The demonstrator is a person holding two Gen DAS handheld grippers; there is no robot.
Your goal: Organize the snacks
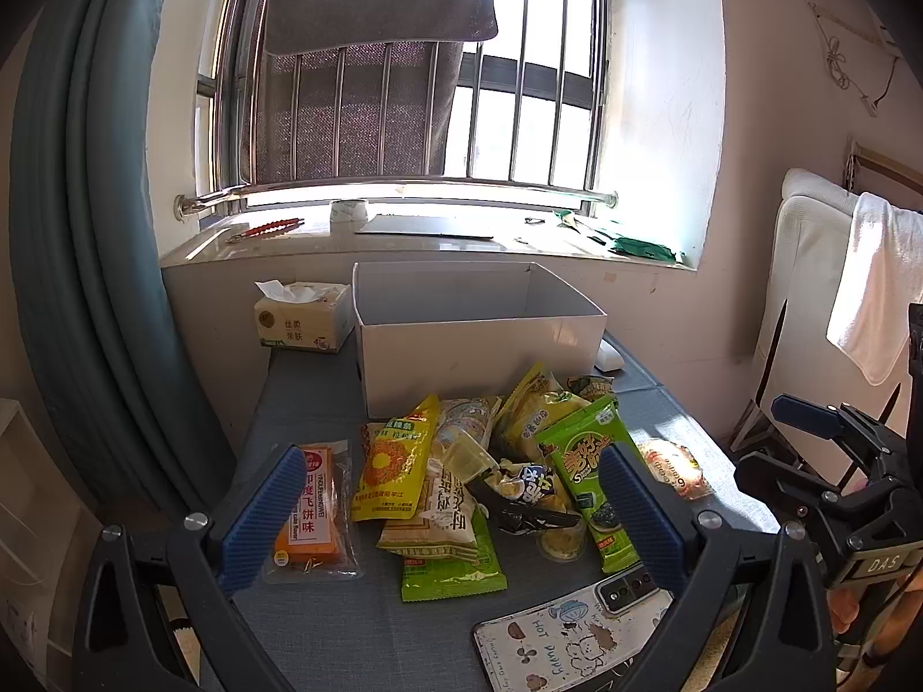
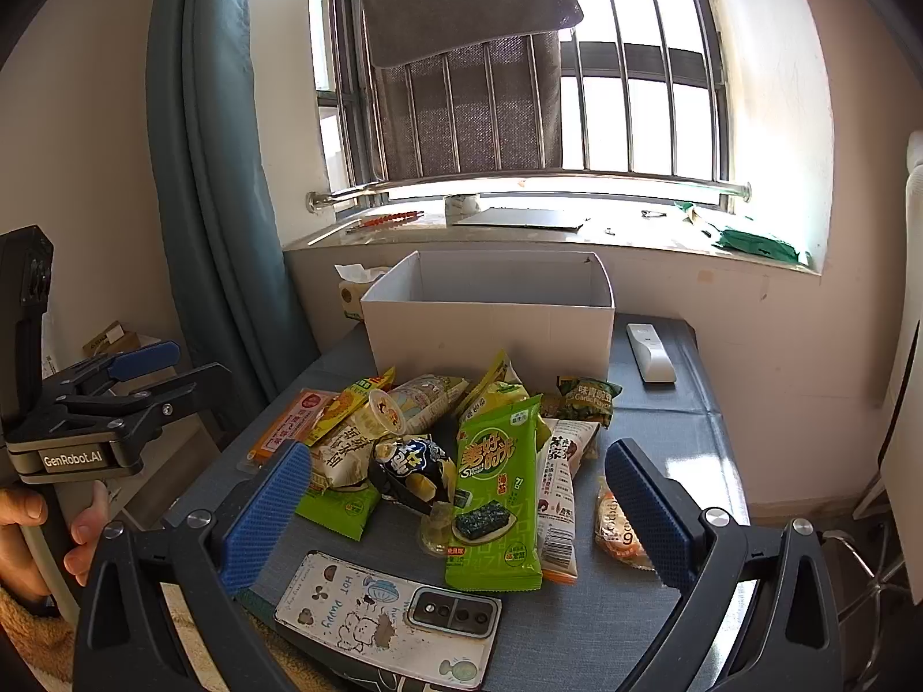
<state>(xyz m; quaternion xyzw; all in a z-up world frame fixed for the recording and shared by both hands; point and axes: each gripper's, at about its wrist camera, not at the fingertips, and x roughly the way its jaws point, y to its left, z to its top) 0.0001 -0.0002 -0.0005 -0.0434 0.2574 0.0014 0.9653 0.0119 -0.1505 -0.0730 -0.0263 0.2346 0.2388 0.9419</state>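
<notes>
Two grippers, both spread wide, holding nothing: left gripper [image 1: 453,516] and right gripper [image 2: 458,516] hover above the near table edge, pads clear of everything. Each shows in the other's view, right one at the left view's right edge, left one at the right view's left edge with a hand [image 2: 34,525] on its handle. Table [image 1: 323,403] has a blue-grey cover, pushed against a wall under a barred window [image 1: 519,86]; teal curtain [image 1: 98,230] on the left, tissue box [image 1: 303,317] and white remote [image 2: 651,352] at the back. Snacks [image 1: 479,473] lie piled mid-table, beyond and between the fingers of both grippers, not touched. White box [image 1: 479,340] sits just behind the pile, open top. Phone [image 2: 386,617] lies flat at the near edge, below the right gripper.
</notes>
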